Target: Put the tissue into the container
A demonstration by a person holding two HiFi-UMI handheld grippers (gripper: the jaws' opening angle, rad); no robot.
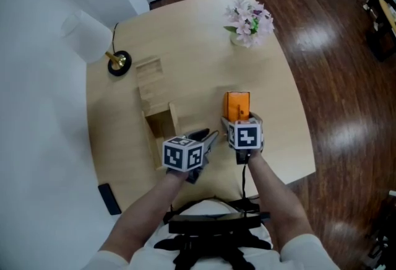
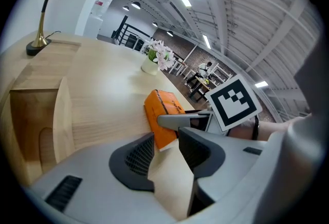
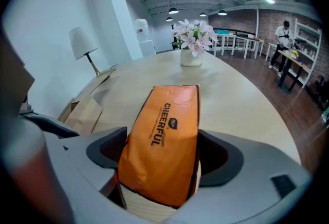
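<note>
- So far nothing of the task is showing as done — the tissue pack, in its orange wrapper, is lying flat on the surface, well apart from the wooden container.
- The container is sitting to the left of the pack with its lid swung back. Its opening is facing up, and I can see nothing inside it from the head view.
- Everything is still waiting to happen, as I judge it: closing on the pack, lifting it, carrying it leftward over the opening and letting it go inside.
- The right gripper is lying low over the surface and pointing away from the person, straddling the near end of the pack. Its fingers are standing wide, one on each long side of the wrapper and close to it, but the wrapper is not looking pinched, so I am reading this as not yet a grip.
- The left gripper is hovering just beside the right one, between it and the container, and angling toward the pack. Its fingers are standing apart with only bare wood between them — it is holding nothing.
- Both forearms are reaching forward from the body, close together, with the wrists level.
</note>
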